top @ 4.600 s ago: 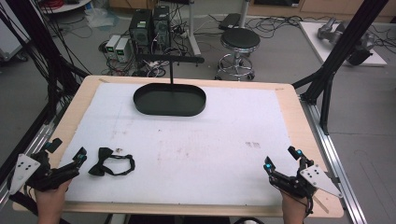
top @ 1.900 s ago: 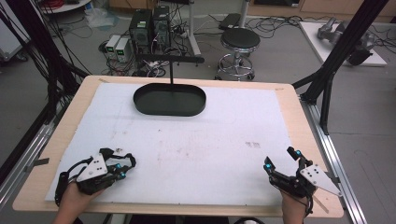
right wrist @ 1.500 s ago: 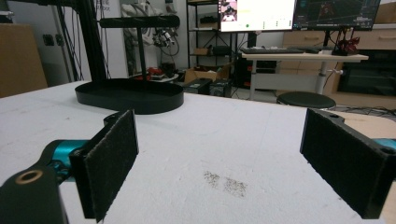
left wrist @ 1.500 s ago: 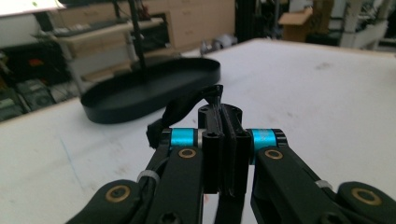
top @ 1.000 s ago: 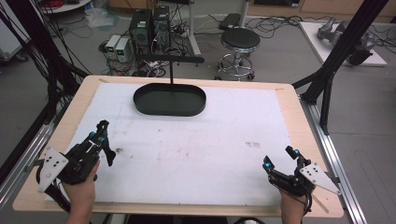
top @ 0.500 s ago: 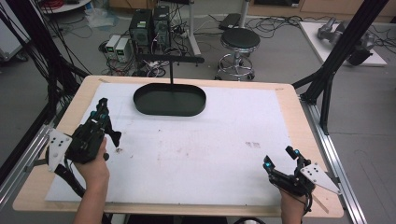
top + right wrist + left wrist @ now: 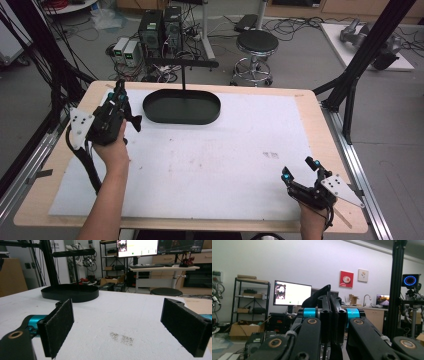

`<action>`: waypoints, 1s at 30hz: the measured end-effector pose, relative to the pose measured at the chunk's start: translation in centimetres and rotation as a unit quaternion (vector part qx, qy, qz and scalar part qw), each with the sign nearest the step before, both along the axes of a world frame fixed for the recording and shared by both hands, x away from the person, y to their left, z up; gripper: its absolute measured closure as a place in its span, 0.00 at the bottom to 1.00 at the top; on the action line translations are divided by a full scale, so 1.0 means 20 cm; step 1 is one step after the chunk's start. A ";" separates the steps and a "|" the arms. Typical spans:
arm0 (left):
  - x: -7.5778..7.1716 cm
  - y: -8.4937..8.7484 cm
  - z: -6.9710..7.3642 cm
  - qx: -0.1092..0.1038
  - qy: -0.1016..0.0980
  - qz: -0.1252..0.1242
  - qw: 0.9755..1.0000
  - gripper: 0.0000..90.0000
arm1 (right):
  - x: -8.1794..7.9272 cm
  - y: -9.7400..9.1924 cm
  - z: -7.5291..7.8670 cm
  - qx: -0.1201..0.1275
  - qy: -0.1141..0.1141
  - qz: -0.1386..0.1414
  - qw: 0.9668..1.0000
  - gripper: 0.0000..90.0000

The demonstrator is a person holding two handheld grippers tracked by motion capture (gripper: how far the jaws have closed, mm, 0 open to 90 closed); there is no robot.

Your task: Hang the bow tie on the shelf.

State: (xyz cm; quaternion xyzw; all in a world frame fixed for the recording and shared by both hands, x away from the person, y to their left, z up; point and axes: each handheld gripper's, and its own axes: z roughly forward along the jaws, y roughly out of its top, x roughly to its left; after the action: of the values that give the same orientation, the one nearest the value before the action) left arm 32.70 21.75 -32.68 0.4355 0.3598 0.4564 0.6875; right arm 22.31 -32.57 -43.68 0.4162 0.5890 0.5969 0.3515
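My left gripper (image 7: 119, 96) hovers above the table's far left corner, just left of the black oval tray (image 7: 210, 118). In the left gripper view its jaws (image 7: 330, 315) are shut on a floppy black bow tie (image 7: 322, 293) that sticks up between the pads. My right gripper (image 7: 299, 170) rests near the front right corner of the white mat (image 7: 225, 165). It stands open, nothing between its pads (image 7: 117, 322).
A black T-shaped stand (image 7: 183, 75) rises from the far side of the tray, also seen ahead as tray (image 7: 70, 293) in the right gripper view. Black frame posts (image 7: 350, 75) flank the table. A faint smudge (image 7: 270, 155) marks the mat.
The left hand has carried the bow tie up and away from the front left of the mat toward the tray. The right gripper has stayed still and open.
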 end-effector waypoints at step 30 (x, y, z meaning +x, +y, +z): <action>0.60 -0.13 0.03 0.016 0.044 0.020 0.999 0.97 | 0.05 0.02 -0.03 0.007 0.008 0.014 1.000 0.12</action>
State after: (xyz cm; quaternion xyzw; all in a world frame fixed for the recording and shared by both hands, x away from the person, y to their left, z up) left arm 44.65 19.18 -32.02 0.4592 0.3911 0.4563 0.6541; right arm 23.30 -32.18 -44.33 0.4150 0.5934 0.6023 0.3361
